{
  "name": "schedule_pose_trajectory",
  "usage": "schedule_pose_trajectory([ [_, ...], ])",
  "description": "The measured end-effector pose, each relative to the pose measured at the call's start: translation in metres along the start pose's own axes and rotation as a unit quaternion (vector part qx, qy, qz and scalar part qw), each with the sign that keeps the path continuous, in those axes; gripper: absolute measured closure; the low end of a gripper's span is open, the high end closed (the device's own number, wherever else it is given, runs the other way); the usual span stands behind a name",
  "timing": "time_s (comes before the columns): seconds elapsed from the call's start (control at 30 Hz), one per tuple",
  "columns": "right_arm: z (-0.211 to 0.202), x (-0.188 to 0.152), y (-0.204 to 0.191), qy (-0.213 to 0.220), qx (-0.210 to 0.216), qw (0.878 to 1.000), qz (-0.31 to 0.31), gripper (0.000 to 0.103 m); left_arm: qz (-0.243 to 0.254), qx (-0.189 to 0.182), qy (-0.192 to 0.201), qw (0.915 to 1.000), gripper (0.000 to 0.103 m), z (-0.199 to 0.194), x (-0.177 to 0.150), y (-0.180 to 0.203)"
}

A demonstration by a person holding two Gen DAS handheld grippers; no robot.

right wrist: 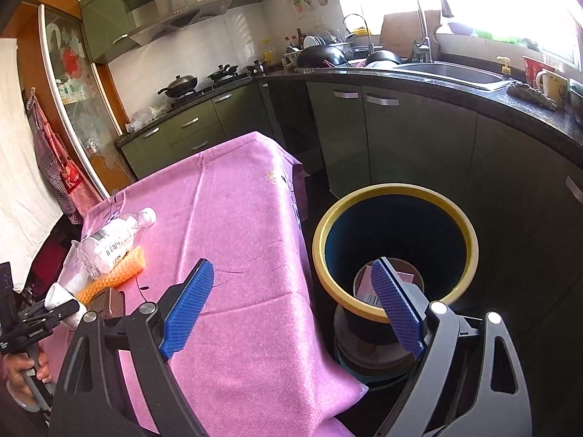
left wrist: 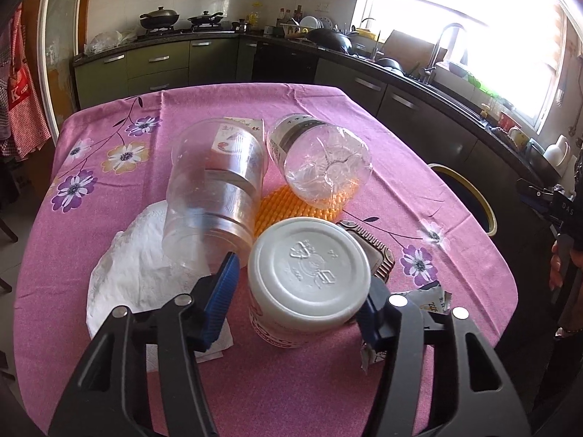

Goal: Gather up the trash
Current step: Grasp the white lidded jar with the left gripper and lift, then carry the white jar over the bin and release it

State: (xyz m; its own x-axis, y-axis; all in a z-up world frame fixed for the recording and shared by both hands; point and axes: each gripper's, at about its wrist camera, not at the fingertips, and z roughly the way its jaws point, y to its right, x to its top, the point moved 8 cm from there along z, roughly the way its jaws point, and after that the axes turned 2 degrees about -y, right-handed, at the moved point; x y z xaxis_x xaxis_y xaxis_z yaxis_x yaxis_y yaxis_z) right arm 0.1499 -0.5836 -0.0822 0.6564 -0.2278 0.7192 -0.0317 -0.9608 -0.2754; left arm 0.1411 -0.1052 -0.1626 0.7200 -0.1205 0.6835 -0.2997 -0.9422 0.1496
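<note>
The left gripper, black-framed with ribbed blue pads, brackets a white plastic tub lying on its side, its round embossed base turned toward the camera. The right pad sits against the tub's flank; the left pad stands just beside it with a slim gap showing, so the jaws are half-wide around the tub and whether they grip it cannot be told. The tub rests on a pink floral tablecloth of woven fabric. Just left lies a crumpled white paper napkin; at right a torn foil wrapper and a ridged bronze-coloured tray touching the tub. Behind is an orange bumpy mat, with a clear plastic cup tipped over and a clear plastic bottle lying across it.

The right gripper hangs wide open with nothing in it, one pad over the cloth's edge, the other over a round dark bin with a yellow rim standing on the floor beside the table. Cardboard-like pieces lie at the bin's bottom. Farther back run dark green cabinets and a steel sink.
</note>
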Motion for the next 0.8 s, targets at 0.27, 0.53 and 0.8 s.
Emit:
schedule_pose_trajectory([
  [0.27,0.005,-0.003,0.002,-0.004,0.005,1.0,0.003,0.016,0.013,0.004,0.0,0.9999,0.058,-0.004,-0.002,0.004],
  [0.53,0.004,-0.004,0.003,-0.002,0.007,1.0,0.006,0.016,0.018,0.003,0.015,0.9997,0.058,-0.026,0.006,0.01],
  [0.8,0.002,-0.004,0.006,0.002,0.009,1.0,0.011,0.016,0.041,-0.007,0.035,0.9985,0.058,-0.055,0.024,0.027],
])
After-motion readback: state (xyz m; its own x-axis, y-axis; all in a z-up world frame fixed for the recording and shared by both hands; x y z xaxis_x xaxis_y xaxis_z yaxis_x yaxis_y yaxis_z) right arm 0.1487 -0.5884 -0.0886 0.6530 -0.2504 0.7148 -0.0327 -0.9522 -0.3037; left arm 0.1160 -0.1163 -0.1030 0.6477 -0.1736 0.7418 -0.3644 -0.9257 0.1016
